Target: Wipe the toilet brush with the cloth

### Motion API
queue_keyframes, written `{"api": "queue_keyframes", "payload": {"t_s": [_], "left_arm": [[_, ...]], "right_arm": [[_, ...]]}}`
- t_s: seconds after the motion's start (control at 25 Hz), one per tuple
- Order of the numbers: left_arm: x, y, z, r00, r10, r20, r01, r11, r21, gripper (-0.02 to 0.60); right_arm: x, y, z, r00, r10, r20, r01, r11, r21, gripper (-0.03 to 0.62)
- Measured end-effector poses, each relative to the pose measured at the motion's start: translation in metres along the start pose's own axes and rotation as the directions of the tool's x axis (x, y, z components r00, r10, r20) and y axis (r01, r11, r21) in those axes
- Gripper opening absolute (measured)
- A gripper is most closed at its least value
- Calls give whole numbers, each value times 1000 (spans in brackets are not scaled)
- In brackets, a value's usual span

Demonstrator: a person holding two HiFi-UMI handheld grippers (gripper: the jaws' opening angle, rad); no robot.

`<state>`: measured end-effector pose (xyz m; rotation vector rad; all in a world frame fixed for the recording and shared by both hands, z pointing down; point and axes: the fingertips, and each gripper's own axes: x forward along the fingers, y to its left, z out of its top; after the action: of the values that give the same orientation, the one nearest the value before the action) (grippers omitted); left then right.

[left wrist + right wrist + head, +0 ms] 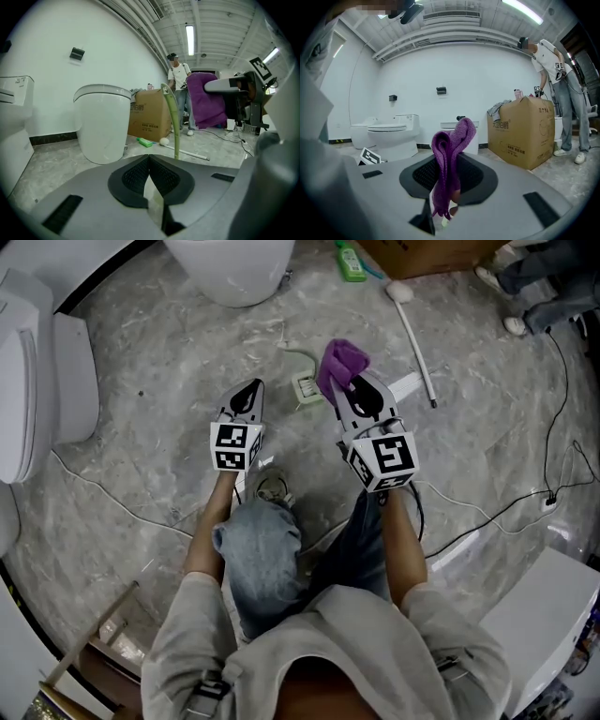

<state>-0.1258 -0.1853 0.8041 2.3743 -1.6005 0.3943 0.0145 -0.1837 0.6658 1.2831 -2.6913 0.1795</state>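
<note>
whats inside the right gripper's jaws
A purple cloth, clamped between the jaws of the right gripper, its bunched end sticking out past the tips. The pinched part is hidden between them, so anything inside its folds cannot be seen.

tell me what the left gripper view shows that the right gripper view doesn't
Only the left gripper view: the shut, empty left tool, plus a green bottle and a white long-handled brush on the floor. Only the right gripper view: the right tool clamping the purple cloth seen from behind, and the left gripper's marker cube. Both: the cloth, the cardboard box and a standing person.
</note>
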Motion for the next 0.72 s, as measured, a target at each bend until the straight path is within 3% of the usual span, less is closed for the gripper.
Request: {"api": "queue_keyframes", "payload": {"t_s": [0.4, 0.52, 0.6, 0.72], "left_arm": [[8, -12, 15, 999, -29, 33, 28, 999, 22, 18], [26, -32, 11, 988, -153, 15, 152, 986, 69, 33], [43, -50, -9, 966, -251, -55, 255, 963, 84, 213], [66, -75, -48, 929, -330, -167, 352, 928, 125, 230]], "right_arm": [[35, 37, 47, 991, 98, 89, -96, 995, -31, 110], [34, 25, 41, 993, 81, 83, -80, 997, -16, 110], [31, 16, 32, 996, 64, 65, -63, 998, -16, 110], [27, 3, 20, 998, 39, 42, -39, 999, -7, 110]]}}
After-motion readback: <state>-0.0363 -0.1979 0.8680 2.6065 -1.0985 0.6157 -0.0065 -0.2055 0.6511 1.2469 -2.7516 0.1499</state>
